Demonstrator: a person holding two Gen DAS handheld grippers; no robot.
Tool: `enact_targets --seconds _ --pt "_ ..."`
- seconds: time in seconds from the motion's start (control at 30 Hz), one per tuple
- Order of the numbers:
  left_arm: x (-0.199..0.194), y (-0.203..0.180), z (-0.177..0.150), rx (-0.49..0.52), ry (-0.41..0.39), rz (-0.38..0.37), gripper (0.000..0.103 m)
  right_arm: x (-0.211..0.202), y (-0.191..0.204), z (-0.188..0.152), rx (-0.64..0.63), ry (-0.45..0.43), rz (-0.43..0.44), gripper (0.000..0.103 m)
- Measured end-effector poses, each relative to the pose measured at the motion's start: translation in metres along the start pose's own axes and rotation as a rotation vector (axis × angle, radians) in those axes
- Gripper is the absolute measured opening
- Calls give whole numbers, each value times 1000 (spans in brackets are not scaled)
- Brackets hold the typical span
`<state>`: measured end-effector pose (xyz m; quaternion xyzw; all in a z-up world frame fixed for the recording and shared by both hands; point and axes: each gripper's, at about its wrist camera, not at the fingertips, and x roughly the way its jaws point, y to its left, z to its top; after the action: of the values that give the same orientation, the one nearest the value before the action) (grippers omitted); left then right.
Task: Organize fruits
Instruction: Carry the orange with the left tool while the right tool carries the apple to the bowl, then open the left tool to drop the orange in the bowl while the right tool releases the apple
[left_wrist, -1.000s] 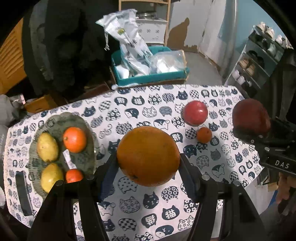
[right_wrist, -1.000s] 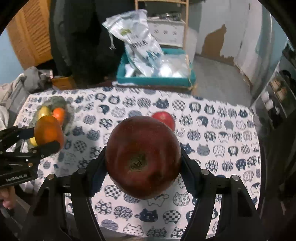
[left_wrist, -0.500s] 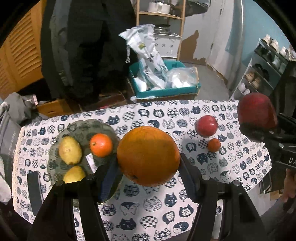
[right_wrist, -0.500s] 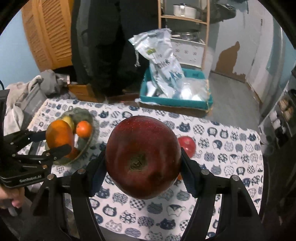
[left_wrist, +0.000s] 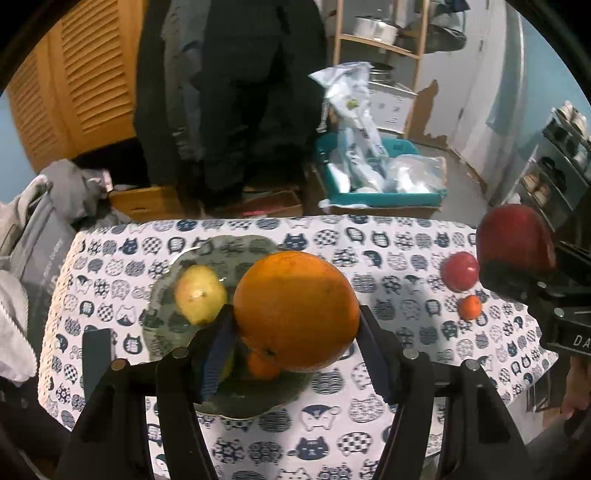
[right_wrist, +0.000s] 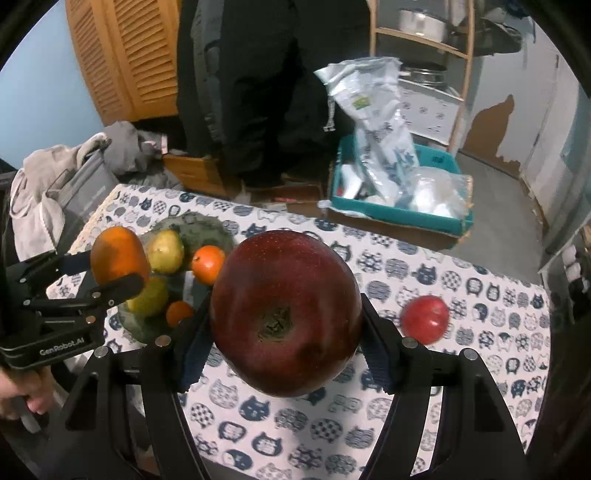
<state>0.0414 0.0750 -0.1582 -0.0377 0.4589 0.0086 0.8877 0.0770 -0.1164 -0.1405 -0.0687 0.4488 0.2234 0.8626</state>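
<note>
Currently:
- Your left gripper (left_wrist: 295, 325) is clamping the big round orange (left_wrist: 295, 310) above the grey-green plate (left_wrist: 162, 317) of pears.
- Your right gripper (right_wrist: 284, 325) is gripping the dark red apple (right_wrist: 286, 314) over the cat-print tablecloth (right_wrist: 480, 295).
- A smaller red apple (right_wrist: 424, 319) is sitting on that cloth.

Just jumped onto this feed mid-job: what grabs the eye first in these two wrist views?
Each gripper carries a big fruit: the left gripper is shut on a large orange above the green plate, and the right gripper on a dark red apple. A smaller red apple and a small tangerine lie loose on the cat-print tablecloth.
</note>
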Motion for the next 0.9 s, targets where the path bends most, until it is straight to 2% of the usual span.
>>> enact_targets --seconds 0.2,0.37,0.57,0.9 --pt "12 36 -1 -53 18 33 66 29 25 12 -21 34 31 71" --pt "30 59 -2 -93 57 21 66 59 42 20 -19 71 59 71" --pt "58 71 -7 -99 124 12 66 100 56 28 10 129 90 71" --pt "91 78 -16 -107 190 -5 66 131 64 29 31 184 100 71"
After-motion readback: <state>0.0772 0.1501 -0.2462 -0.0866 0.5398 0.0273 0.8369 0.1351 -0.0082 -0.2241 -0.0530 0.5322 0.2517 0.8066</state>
